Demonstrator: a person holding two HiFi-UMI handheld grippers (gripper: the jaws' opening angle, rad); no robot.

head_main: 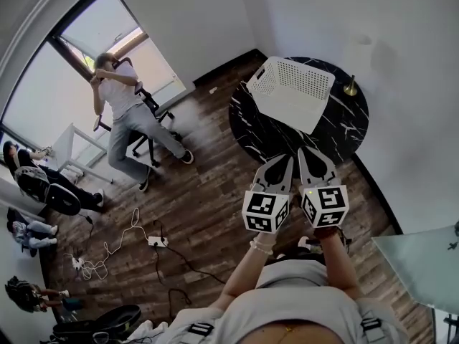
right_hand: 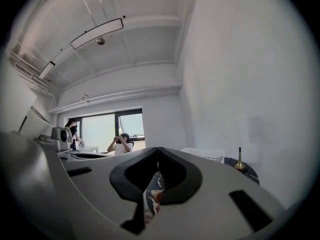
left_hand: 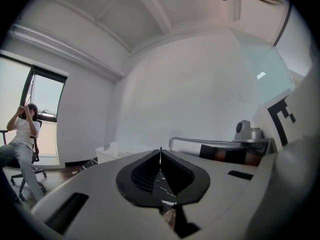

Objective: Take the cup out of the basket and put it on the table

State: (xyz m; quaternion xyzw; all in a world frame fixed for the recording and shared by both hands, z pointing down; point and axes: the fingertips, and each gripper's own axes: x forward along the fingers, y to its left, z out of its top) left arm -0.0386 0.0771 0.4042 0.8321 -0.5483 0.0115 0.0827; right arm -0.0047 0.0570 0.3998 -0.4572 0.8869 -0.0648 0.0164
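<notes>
A white perforated basket (head_main: 290, 92) stands on a round black marble table (head_main: 344, 131). No cup shows in any view, and what I can see of the basket's inside is plain white. My left gripper (head_main: 285, 160) and right gripper (head_main: 307, 153) hover side by side over the table's near edge, short of the basket. Both are shut with nothing between the jaws. In the left gripper view the closed tips (left_hand: 160, 153) point past the basket (left_hand: 112, 153). In the right gripper view the closed tips (right_hand: 158, 151) sit left of the basket (right_hand: 202, 155).
A small brass stand (head_main: 351, 87) sits on the table beside the basket, also seen as the brass stand (right_hand: 240, 164). A person sits on an office chair (head_main: 125, 113) by the window. Cables (head_main: 107, 253) lie on the wood floor. A glass tabletop (head_main: 423, 264) is at the right.
</notes>
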